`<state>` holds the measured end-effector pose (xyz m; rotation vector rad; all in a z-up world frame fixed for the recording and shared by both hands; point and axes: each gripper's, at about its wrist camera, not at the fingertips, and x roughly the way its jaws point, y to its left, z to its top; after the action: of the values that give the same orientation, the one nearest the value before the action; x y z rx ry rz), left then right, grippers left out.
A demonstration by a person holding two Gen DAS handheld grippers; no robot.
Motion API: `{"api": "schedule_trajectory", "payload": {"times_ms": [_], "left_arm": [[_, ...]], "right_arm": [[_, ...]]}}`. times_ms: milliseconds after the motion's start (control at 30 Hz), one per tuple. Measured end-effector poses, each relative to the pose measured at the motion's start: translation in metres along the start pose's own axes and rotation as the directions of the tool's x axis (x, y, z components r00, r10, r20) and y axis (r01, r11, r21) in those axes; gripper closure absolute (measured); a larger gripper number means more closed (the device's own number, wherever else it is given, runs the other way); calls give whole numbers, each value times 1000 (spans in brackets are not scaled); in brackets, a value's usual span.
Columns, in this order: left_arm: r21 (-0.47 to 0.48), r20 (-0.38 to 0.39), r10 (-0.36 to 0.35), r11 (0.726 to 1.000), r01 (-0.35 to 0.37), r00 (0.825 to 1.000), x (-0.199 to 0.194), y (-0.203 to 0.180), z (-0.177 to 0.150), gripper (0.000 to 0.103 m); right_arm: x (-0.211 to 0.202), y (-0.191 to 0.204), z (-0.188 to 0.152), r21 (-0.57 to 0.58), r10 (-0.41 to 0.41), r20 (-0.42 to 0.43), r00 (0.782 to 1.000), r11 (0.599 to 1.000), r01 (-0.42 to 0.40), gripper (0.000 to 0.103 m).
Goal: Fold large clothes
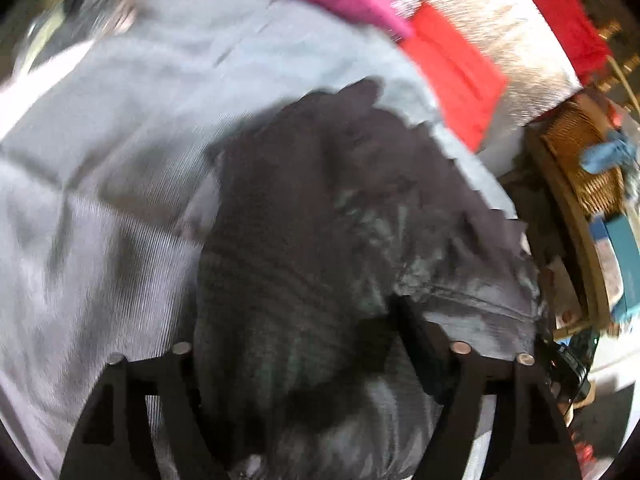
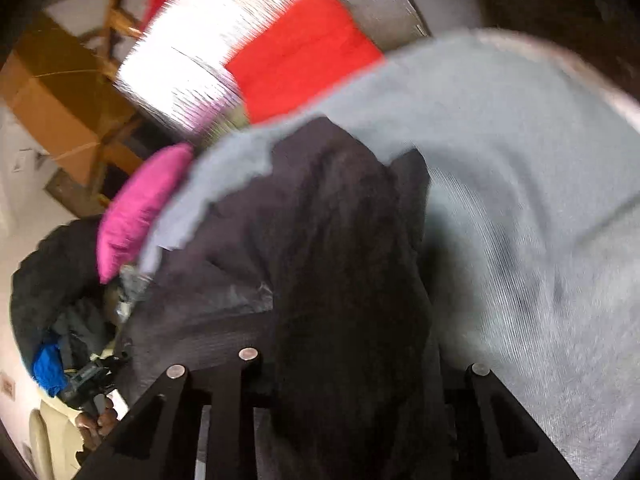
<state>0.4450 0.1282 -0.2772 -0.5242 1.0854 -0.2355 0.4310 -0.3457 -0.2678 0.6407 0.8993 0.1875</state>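
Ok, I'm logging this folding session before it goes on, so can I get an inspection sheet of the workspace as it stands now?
Surface: pale grey sheet covers it; a bright bare strip shows beyond.
Job's things: dark garment bunched on the sheet, running between the fingers of both grippers.
Clutter: red cloth and pink cloth at the sheet's far edge.
Grippers: left hand-held gripper and right hand-held gripper each have dark fabric between the fingers; blur hides whether the pads press.
Cables: nothing seen.
Surroundings: wicker basket, cardboard box, wooden frame.
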Motion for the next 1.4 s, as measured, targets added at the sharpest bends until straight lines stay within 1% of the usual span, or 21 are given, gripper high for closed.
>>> {"api": "schedule_trajectory", "payload": {"times_ms": [67,167,300,367,433,467,533,567,600,700,767,833,900,1000,1067,1100,1233,1300,1333,1367,1400], "left_arm": [[4,9,17,1000,-17,1000,-5,-4,0,26],[24,59,44,999,-45,997,-24,-12,-3,26],[23,127,71,997,-74,989,-52,-17,-8,26],[20,162,102,994,-106,981,-65,-17,-9,26],[2,208,91,996,-94,974,-79,-16,-13,25],[-5,220,74,997,-75,973,-86,-15,-18,24],[2,210,22,1000,-23,977,-90,-19,-27,20],[5,190,-5,1000,4,982,-89,-21,-36,19],[3,169,-22,1000,22,985,-90,-22,-44,19],[-26,64,-67,997,69,996,-73,-25,-71,18],[-71,-5,-96,993,95,995,-57,-30,-84,18],[-123,-22,-115,986,111,993,-46,-30,-92,18],[-187,-14,-107,977,103,994,-33,-26,-94,18],[-247,45,-100,963,108,994,-21,-21,-88,18],[-279,115,-79,954,109,990,-16,-19,-80,18],[-291,126,-76,950,110,989,-13,-18,-75,18],[-365,180,-114,915,174,977,3,-10,-64,18],[-384,199,-129,902,198,972,4,-5,-59,18],[-389,206,-127,899,201,970,2,-4,-59,21],[-391,205,-113,901,187,972,3,-5,-57,33],[-387,201,-103,905,176,974,3,-4,-56,38]], "right_arm": [[-4,-3,1,47,9,-16,1000,999,-8,47],[-18,4,1,25,5,14,1000,1000,-6,36],[-38,-1,-1,20,-44,32,999,999,44,36],[-58,-1,-3,28,-65,73,995,998,64,36],[-80,4,-9,19,-79,122,989,997,77,36],[-89,5,-13,12,-64,133,989,998,63,36],[-103,10,-24,14,23,129,991,1000,-25,33],[-104,13,-30,21,77,107,991,997,-80,27],[-102,16,-37,31,123,80,989,992,-126,26],[-87,27,-60,73,204,6,979,976,-203,26],[-70,29,-74,127,215,-49,975,970,-207,26],[-53,27,-83,186,220,-98,970,962,-200,26],[-36,21,-86,249,215,-103,971,951,-185,26],[-17,9,-89,343,203,-54,978,923,-172,26],[-7,8,-86,364,189,-20,982,916,-169,25],[-2,10,-84,368,178,-10,984,916,-162,25],[11,8,-73,404,178,71,981,895,-192,25],[16,11,-69,386,158,75,985,906,-175,27],[18,13,-67,383,146,79,986,909,-165,29],[17,16,-66,377,135,80,988,913,-155,33],[17,17,-66,369,124,77,989,918,-143,43]]}}
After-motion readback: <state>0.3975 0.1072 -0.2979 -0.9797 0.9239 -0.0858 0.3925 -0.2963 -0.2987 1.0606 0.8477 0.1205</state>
